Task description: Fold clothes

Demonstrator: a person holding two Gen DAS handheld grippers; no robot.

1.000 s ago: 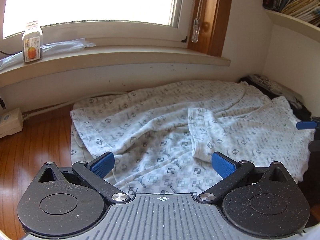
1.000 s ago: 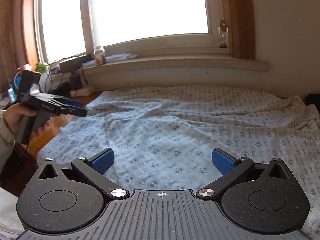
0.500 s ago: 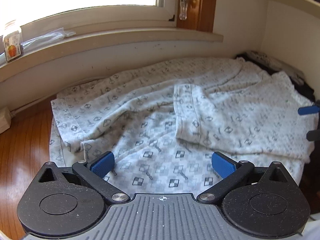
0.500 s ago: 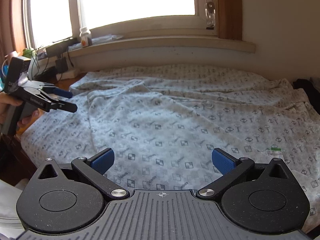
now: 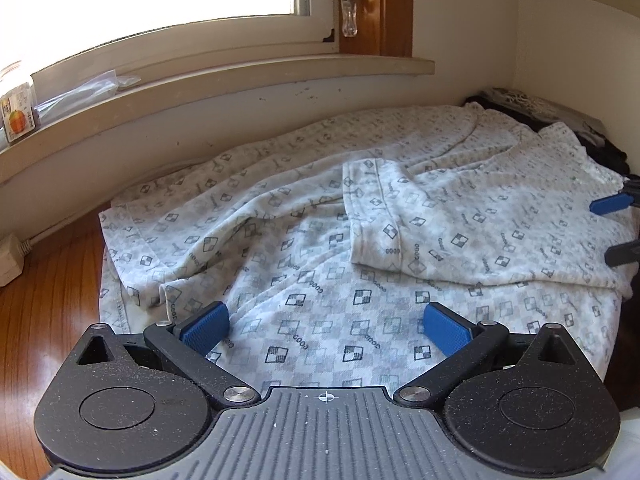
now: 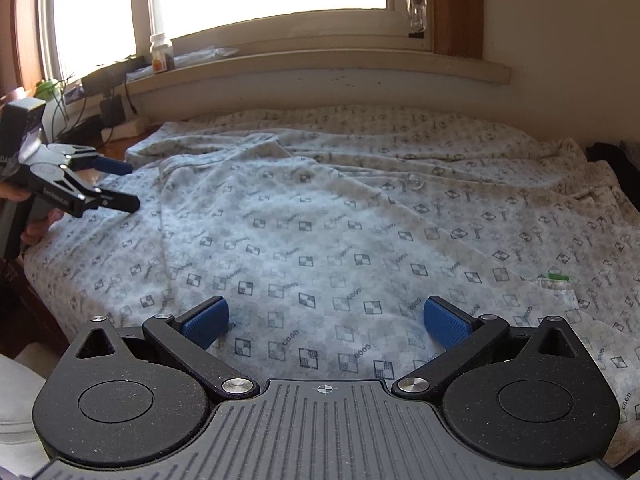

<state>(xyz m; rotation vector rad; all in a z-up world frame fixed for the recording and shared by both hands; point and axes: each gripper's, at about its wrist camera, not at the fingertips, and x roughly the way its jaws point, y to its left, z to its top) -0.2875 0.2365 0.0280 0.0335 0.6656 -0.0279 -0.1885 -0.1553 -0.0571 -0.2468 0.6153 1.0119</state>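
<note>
A white garment [image 5: 320, 248] printed with small grey squares lies spread over a wooden table, one sleeve [image 5: 384, 216] folded onto its middle. My left gripper [image 5: 326, 326] hovers open just above its near hem, nothing between the blue pads. In the right wrist view the same garment [image 6: 340, 232] fills the frame, with a clear button [image 6: 414, 180] near the collar and a green tag [image 6: 556, 278] at right. My right gripper [image 6: 326, 320] is open low over the cloth. The left gripper [image 6: 108, 184] shows there too, held by a hand at the far left edge.
A windowsill [image 5: 224, 84] runs behind the table, with a small bottle [image 5: 18, 112] and a plastic bag on it. A power strip [image 5: 10, 256] lies on the bare wood [image 5: 52, 304] at left. Dark items [image 5: 600, 140] sit at the back right corner.
Both grippers have moved lower and closer over the garment, so the cloth looks larger in both views. Their jaws stay open. The garment lies as before.
</note>
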